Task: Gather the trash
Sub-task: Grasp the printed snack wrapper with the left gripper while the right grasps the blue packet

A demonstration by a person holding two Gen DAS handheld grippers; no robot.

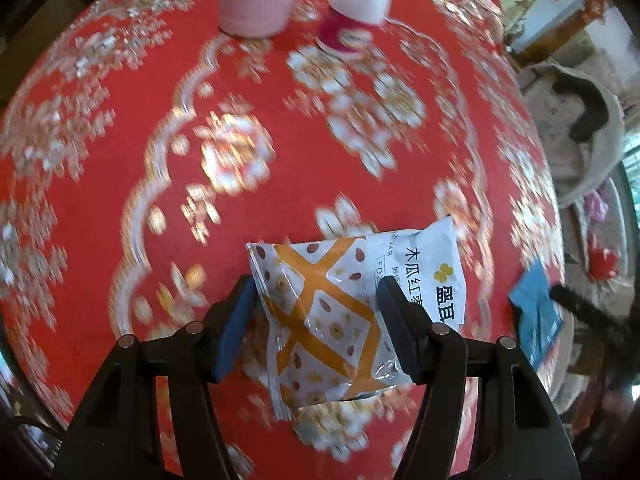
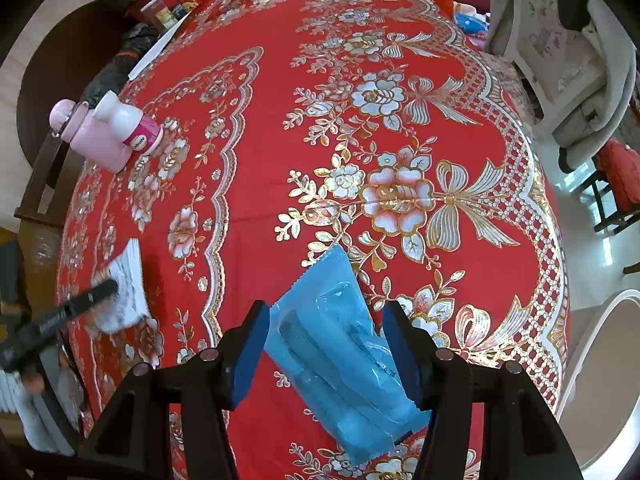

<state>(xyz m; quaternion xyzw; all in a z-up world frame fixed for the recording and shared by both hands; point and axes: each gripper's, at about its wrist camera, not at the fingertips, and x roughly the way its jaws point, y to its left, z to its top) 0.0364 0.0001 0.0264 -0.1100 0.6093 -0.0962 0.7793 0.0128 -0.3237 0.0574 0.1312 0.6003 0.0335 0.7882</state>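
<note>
Wrappers, two of them, lie on the red tablecloth [image 2: 280, 128]: a white-and-orange snack packet [image 1: 340, 320] low in the left wrist view and a blue wrapper [image 2: 340, 352] low in the right wrist view. Your left gripper [image 1: 316, 320] brackets the snack packet; its jaws stand about half spread, the right pad at the film, the left pad just beside the crinkled edge, so a firm pinch is not shown. Your right gripper [image 2: 326, 344] straddles the blue wrapper likewise, half spread, the pads seemingly not pressing. Close each pair squarely across the wrapper's middle, since thin film probably slips from an edge grip. Farther off, at the upper left of the right wrist view, a pink bottle [image 2: 86, 140] and a small white-topped bottle [image 2: 132, 124] stand side by side; keep clear of them.
</note>
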